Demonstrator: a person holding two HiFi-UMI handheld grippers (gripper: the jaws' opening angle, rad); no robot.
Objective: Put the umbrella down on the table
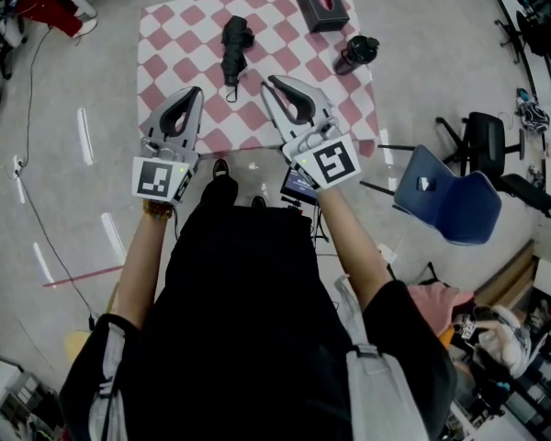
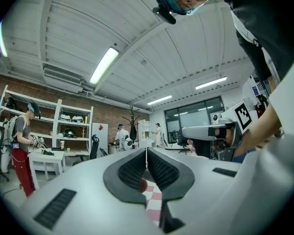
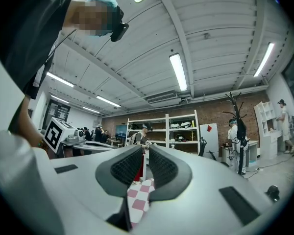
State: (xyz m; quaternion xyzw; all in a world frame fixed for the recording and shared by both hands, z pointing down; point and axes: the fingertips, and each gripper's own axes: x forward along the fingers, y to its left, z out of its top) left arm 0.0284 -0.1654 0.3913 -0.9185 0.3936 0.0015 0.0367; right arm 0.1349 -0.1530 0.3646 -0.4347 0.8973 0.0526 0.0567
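**Q.** Where is the task's object?

**A.** The black folded umbrella [image 1: 234, 49] lies flat on the surface covered by a red-and-white checked cloth [image 1: 184, 35]. It rests on the cloth along its whole length, with its strap end pointing toward the person. Neither gripper touches it.

**Q.** State of the two grippers?

**A.** The left gripper [image 1: 198, 90] is on the person's side of the umbrella, down and to the left of it in the head view. Its jaws are closed together, with nothing between the pads. The right gripper [image 1: 268, 81] is just below and right of the umbrella's near end, and apart from it. Its jaws stand at a narrow slit, and its own view shows only cloth and the room beyond through the gap. Both grippers are empty.

**Q.** What else is on the surface?

**A.** A black rectangular tissue box [image 1: 320, 3] stands beyond and to the right of the umbrella. A black drinking bottle [image 1: 356, 53] lies further right, level with the umbrella. Both are well apart from it.

**Q.** How far along is the task?

**A.** It appears complete. The umbrella is on the surface and free of both grippers. Nothing further seems to be required, other than perhaps drawing the grippers away from the umbrella.
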